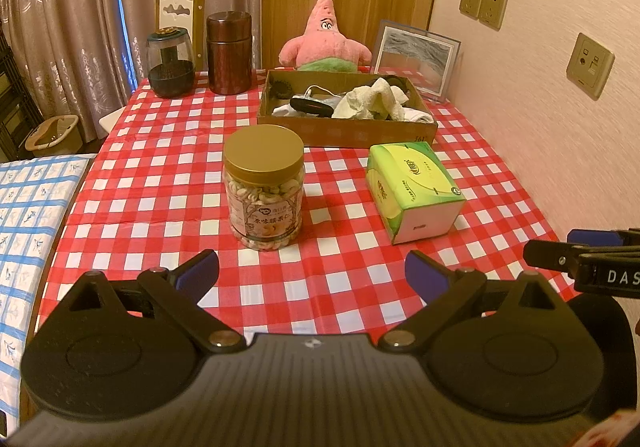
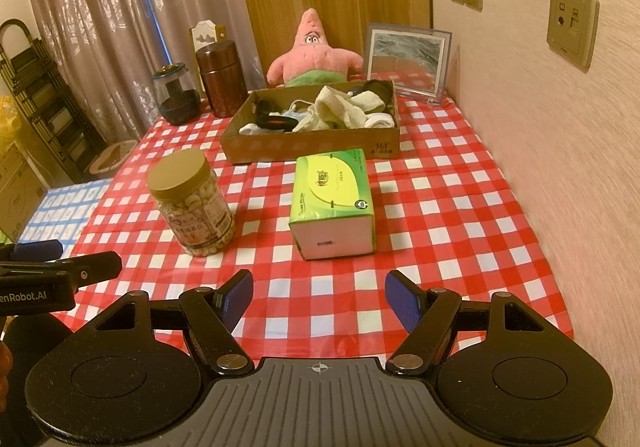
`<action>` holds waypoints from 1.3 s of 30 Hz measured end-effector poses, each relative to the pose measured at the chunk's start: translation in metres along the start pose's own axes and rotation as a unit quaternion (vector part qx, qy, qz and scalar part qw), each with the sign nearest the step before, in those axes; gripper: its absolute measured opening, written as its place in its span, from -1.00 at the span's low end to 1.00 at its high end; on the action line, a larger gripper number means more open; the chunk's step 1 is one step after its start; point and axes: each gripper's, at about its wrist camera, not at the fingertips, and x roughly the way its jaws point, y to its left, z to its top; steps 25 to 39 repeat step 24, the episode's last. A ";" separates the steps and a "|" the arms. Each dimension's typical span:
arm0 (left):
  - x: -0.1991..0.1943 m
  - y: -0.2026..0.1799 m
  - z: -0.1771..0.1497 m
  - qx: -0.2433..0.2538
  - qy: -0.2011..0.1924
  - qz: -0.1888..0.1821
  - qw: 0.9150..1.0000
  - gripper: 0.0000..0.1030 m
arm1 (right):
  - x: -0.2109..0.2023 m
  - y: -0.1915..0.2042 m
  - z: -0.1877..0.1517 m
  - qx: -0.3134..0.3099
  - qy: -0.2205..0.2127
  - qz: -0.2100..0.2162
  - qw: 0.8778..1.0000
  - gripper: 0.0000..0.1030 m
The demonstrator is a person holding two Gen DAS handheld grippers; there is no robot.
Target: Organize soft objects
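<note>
A shallow cardboard box (image 1: pixel 344 133) (image 2: pixel 308 145) stands at the back of the red checked table, holding a cream cloth (image 1: pixel 370 101) (image 2: pixel 340 109), white fabric and dark items. A pink star plush toy (image 1: pixel 326 37) (image 2: pixel 312 55) sits behind the box against the wood panel. A green soft tissue pack (image 1: pixel 414 189) (image 2: pixel 332 203) lies in front of the box. My left gripper (image 1: pixel 312 273) is open and empty above the near table edge. My right gripper (image 2: pixel 318 297) is open and empty, just short of the tissue pack.
A gold-lidded jar of nuts (image 1: pixel 263 187) (image 2: pixel 192 203) stands mid-table. A brown canister (image 1: pixel 229 52) (image 2: pixel 222 77) and a dark glass jar (image 1: pixel 170 63) (image 2: pixel 176 93) stand at the back left. A framed picture (image 1: pixel 416 61) (image 2: pixel 406 61) leans at the back right. The wall runs along the right.
</note>
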 end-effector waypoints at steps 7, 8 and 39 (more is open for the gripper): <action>0.000 0.000 0.000 0.001 0.000 -0.001 1.000 0.92 | 0.000 -0.001 0.000 0.000 0.000 0.000 1.000 0.41; 0.000 0.001 0.000 0.000 0.000 0.000 1.000 0.92 | 0.000 0.000 0.000 0.000 0.000 0.000 1.000 0.41; -0.001 -0.002 -0.001 -0.005 -0.001 -0.010 1.000 0.92 | 0.000 0.000 0.000 0.000 0.000 0.000 1.000 0.41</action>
